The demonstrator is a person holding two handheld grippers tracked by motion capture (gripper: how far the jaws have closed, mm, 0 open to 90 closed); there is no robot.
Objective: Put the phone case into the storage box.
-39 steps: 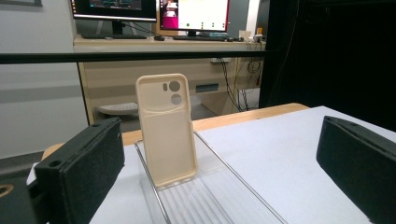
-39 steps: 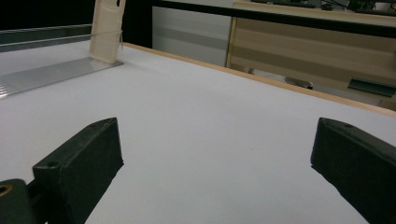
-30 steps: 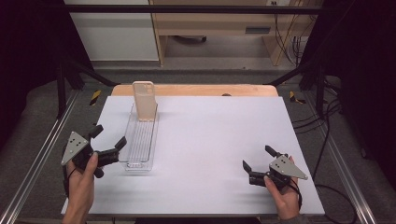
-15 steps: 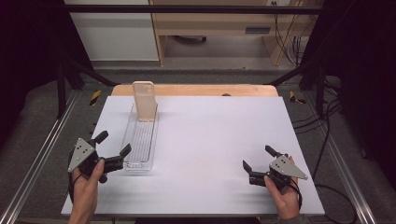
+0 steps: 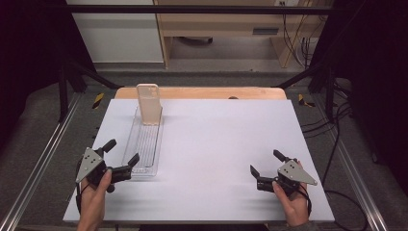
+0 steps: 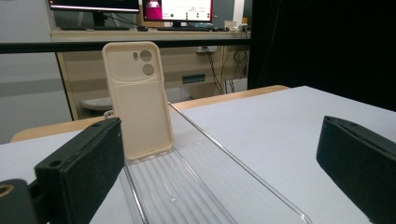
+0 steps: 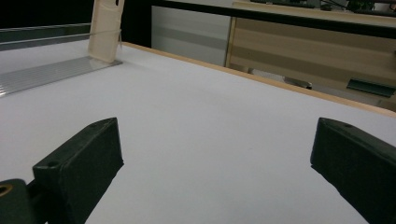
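Observation:
A cream phone case [image 5: 148, 104] stands upright, leaning at the far end of a long clear ribbed tray [image 5: 143, 147] on the left of the white table. My left gripper [image 5: 123, 150] is open at the tray's near end, one jaw over its near left corner. In the left gripper view the phone case [image 6: 137, 100] faces me with its camera holes at the top, and the tray [image 6: 201, 191] runs between the open jaws of my left gripper [image 6: 219, 163]. My right gripper [image 5: 264, 161] rests open at the front right, with only bare table between the jaws.
The white table top [image 5: 226, 130] has a wooden strip [image 5: 207, 92] along its far edge. Metal rails [image 5: 43, 159] run down both sides. Cables [image 5: 332, 144] lie on the floor at the right. A wooden desk [image 5: 231, 29] stands beyond the table.
My left gripper has drawn back toward the person and slightly right, to the tray's near end. The right gripper, tray and phone case have not moved.

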